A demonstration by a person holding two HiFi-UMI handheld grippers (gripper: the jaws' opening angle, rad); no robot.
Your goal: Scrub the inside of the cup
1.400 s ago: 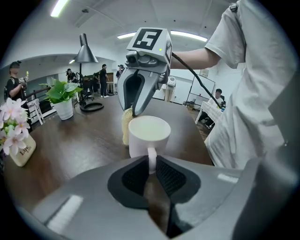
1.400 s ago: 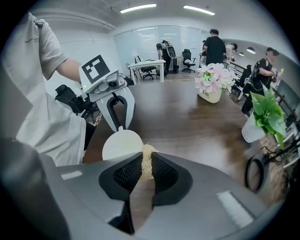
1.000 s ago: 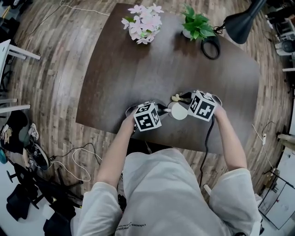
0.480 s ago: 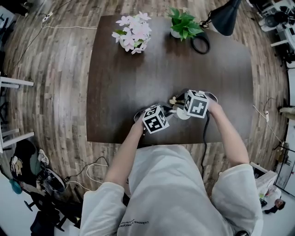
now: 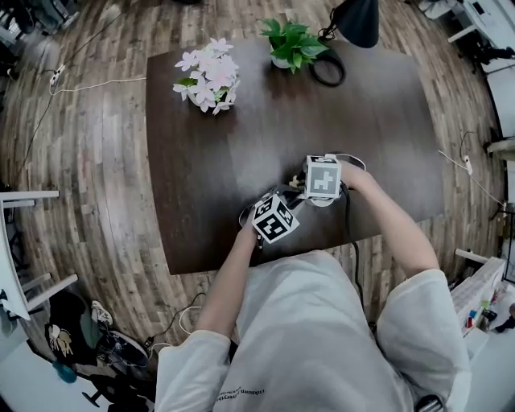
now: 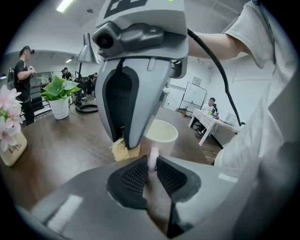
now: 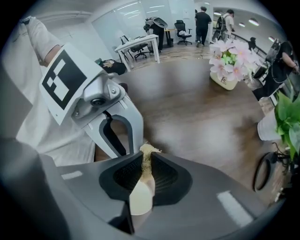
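A white cup (image 6: 161, 133) stands upright on the dark table (image 5: 241, 153). My left gripper (image 6: 152, 164) is shut on its thin white handle. My right gripper (image 7: 146, 161) is shut on a scrubber (image 7: 140, 192) with a pale handle and a straw-coloured fibre tuft. In the left gripper view the right gripper points down, and the scrubber's tuft (image 6: 124, 150) sits just left of the cup, outside its rim. In the head view the right gripper's marker cube (image 5: 323, 177) covers most of the cup, and the left gripper's cube (image 5: 275, 218) lies close beside it.
A pot of pink flowers (image 5: 208, 75), a green plant (image 5: 291, 42), a black lamp (image 5: 356, 18) and a black cable loop (image 5: 326, 68) stand at the table's far side. The table's near edge runs just below the grippers. People and desks are in the background.
The right gripper has moved in over the cup, so its cube now hides the white rim that showed between the grippers. The head camera has shifted; the left gripper still holds the cup.
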